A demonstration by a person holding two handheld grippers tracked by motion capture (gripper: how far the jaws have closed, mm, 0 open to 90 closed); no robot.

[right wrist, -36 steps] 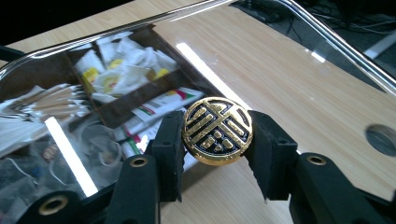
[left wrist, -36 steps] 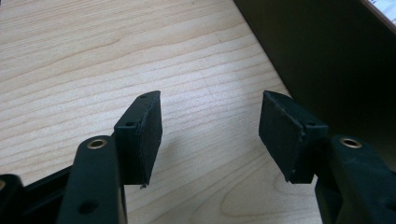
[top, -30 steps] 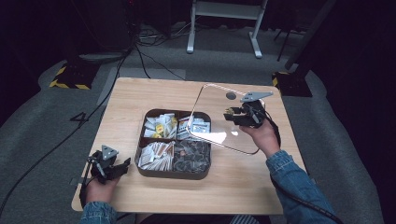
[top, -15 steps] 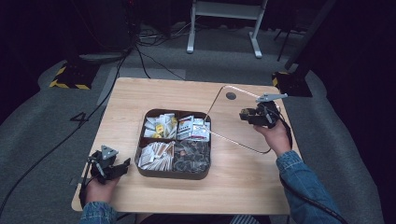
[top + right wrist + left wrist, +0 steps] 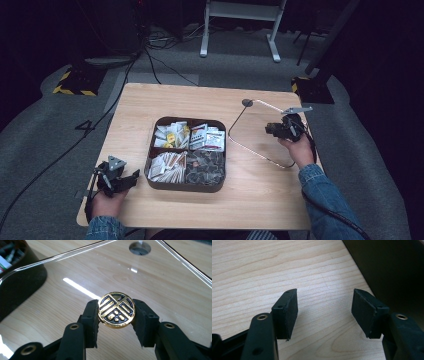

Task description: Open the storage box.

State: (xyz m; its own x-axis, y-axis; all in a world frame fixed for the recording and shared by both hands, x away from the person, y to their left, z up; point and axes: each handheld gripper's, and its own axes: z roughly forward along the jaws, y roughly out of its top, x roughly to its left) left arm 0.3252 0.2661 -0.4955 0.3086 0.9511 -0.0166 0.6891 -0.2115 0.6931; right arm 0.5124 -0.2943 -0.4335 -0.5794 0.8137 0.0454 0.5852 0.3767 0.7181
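Your tray (image 5: 186, 184) of packets sits mid-surface (image 5: 150, 105), just left of the clear lid (image 5: 260, 135), whose near part hangs above the wood, clear of the tray. Your right tool (image 5: 116, 312) is clamped on the lid's gold knob (image 5: 116, 309), jaws on either side. Your left tool (image 5: 324, 311), jaws apart and holding nothing, rests on the wood beside the tray's left wall.

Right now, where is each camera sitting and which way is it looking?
High view: above the person's side, looking forward and down on the table, tray and clear lid; forearms and both hands show.
Left gripper view: on the left gripper, looking along its open fingers at wood and the tray's dark wall.
Right gripper view: on the right gripper, shut on the lid's gold knob.
All views share the table; the high and right gripper views share the lid.
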